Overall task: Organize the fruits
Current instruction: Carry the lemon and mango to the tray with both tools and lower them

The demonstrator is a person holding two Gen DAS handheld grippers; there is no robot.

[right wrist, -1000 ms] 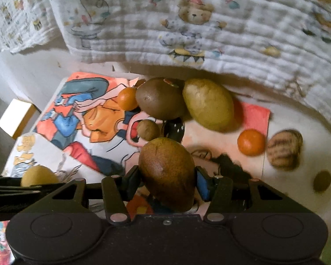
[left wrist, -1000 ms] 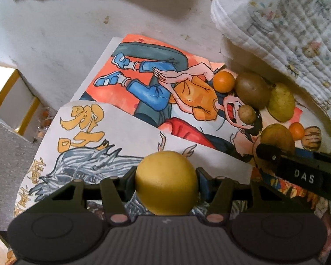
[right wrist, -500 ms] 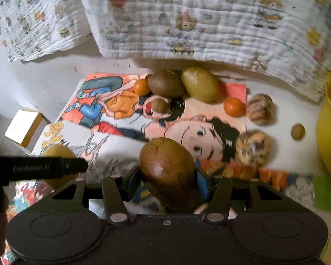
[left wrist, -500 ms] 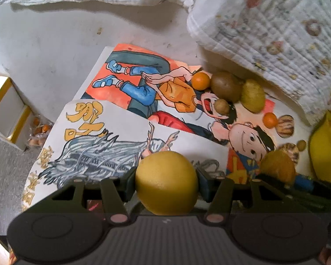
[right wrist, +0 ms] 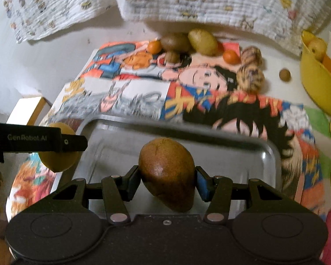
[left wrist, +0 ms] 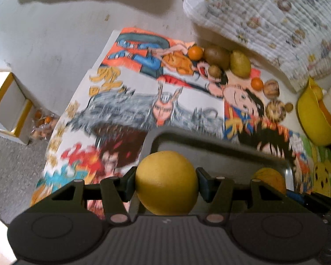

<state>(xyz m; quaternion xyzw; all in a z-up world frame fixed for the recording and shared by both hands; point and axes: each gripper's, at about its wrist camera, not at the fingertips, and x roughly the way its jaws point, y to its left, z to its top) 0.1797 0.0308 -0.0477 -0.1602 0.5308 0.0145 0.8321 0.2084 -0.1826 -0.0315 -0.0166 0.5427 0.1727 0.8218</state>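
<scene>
The left gripper (left wrist: 166, 184) is squeezing a round yellow fruit (left wrist: 166, 182) and the right gripper (right wrist: 167, 178) is squeezing a brown egg-shaped fruit (right wrist: 167, 173), both hanging over the shiny metal tray (right wrist: 269, 154), so next they probably need lowering in and letting go.

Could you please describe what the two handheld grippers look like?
Both the left gripper and right gripper are matte black, with ribbed bodies, scissor linkages on silver rivets and blue-padded jaws. White "GenRobot.AI" lettering runs along the left gripper's side.

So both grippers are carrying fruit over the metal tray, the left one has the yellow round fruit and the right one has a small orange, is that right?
Not quite. The right gripper is shut on a brown mango-shaped fruit, not a small orange, as the right wrist view shows. The rest holds: the left gripper has the yellow round fruit, over the metal tray.
</scene>
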